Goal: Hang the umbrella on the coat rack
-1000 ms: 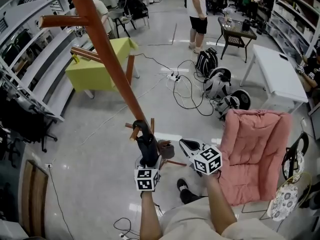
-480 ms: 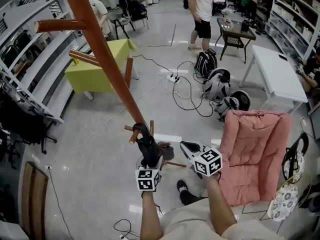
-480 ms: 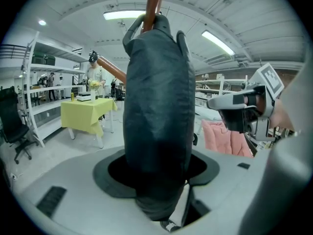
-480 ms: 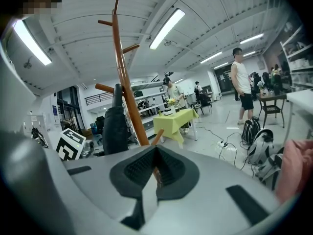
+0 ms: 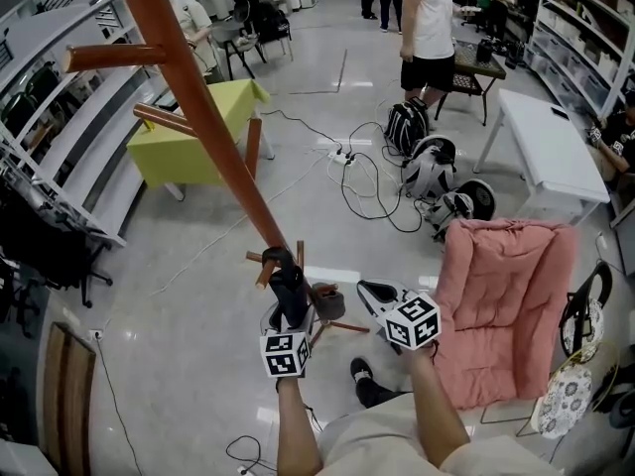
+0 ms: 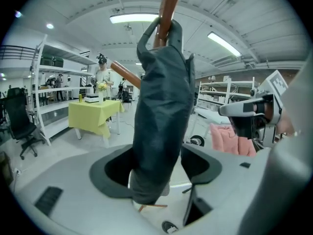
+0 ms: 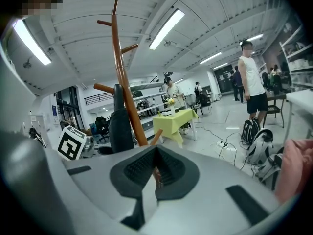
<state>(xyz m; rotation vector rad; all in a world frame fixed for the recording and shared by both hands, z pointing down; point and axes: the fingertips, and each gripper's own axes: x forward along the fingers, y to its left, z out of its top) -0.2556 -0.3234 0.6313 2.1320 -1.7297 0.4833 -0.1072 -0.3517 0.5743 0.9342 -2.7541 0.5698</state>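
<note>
A dark folded umbrella [image 5: 288,288] hangs upright against the brown wooden coat rack [image 5: 203,117], its top loop over a low peg. In the left gripper view the umbrella [image 6: 161,116] fills the middle, with the rack pole [image 6: 167,9] behind its top. My left gripper [image 5: 287,317] is around the umbrella's lower end and its jaws are opening; the pads [image 6: 110,173] stand off the fabric. My right gripper [image 5: 369,292] sits just right of the rack, shut on nothing. The right gripper view shows the umbrella [image 7: 121,126] beside the pole [image 7: 122,82].
A pink cushioned chair [image 5: 506,296] stands close on the right. A yellow-covered table [image 5: 198,132] is behind the rack, and shelving [image 5: 60,147] runs along the left. Cables [image 5: 372,181] and a backpack [image 5: 409,122] lie on the floor. A person [image 5: 429,28] stands near a white table [image 5: 551,152].
My left gripper's jaws have spread wider around the umbrella's lower end. The right gripper has stayed still. The person at the back has walked to the right.
</note>
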